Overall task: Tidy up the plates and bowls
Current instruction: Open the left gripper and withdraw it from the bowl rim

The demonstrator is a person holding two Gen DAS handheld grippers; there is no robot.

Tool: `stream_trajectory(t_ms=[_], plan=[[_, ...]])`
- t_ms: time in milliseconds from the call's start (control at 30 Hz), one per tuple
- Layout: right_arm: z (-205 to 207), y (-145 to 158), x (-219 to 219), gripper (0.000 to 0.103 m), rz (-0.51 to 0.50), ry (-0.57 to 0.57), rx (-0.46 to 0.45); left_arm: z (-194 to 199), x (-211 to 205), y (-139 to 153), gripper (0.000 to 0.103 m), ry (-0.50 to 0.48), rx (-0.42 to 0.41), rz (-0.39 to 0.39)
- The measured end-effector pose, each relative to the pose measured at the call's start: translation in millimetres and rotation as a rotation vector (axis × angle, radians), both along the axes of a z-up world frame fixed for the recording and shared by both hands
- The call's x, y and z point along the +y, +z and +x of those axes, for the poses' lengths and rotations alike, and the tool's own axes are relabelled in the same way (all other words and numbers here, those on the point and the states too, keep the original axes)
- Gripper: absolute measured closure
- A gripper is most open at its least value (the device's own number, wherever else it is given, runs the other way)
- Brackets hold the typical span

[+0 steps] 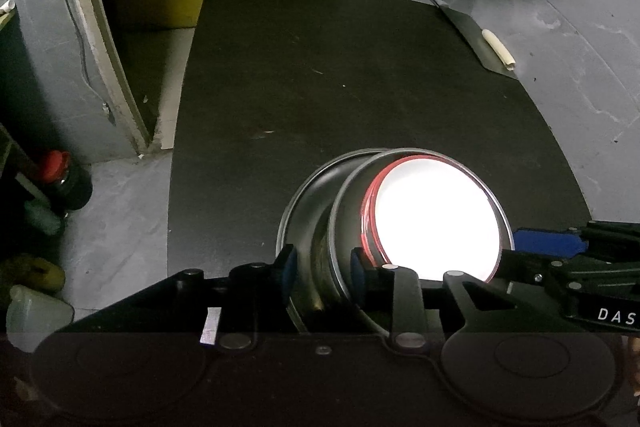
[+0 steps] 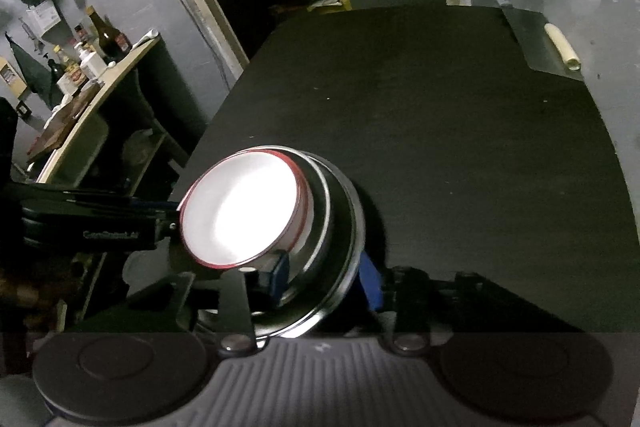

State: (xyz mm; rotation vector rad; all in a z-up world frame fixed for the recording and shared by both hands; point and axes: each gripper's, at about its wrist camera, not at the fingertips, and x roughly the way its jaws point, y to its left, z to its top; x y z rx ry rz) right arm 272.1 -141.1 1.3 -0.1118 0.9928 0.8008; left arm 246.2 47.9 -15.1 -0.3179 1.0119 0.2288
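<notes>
Left wrist view: my left gripper [image 1: 323, 273] straddles rims of nested steel bowls [image 1: 316, 227], pads loose, nothing clamped. White red-rimmed bowl [image 2: 240, 207] sits inside stack on black table [image 2: 440, 127]. My right gripper [image 2: 326, 277] likewise unclenched around rim. Stacking step looks finished; next: back both away.

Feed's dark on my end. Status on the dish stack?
Left tool open, straddling steel dish rims. Right tool open, astride the steel plate edge. White bowl nested on top, stack on black table. Nothing in the way.
</notes>
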Motion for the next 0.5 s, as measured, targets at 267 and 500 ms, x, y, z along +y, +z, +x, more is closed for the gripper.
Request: stream_trajectory(t_ms=[267,500], plan=[[-3.5,0.4,-0.3,0.037,-0.03,-0.022,-0.043,-0.7,-4.4,6.4,0.049,0.029,0.014,0.083],[-3.4,0.6,-4.6,0.018,-0.046,-0.068,-0.065,-4.1,-1.7,9.8,0.036,0.049,0.009,0.093]])
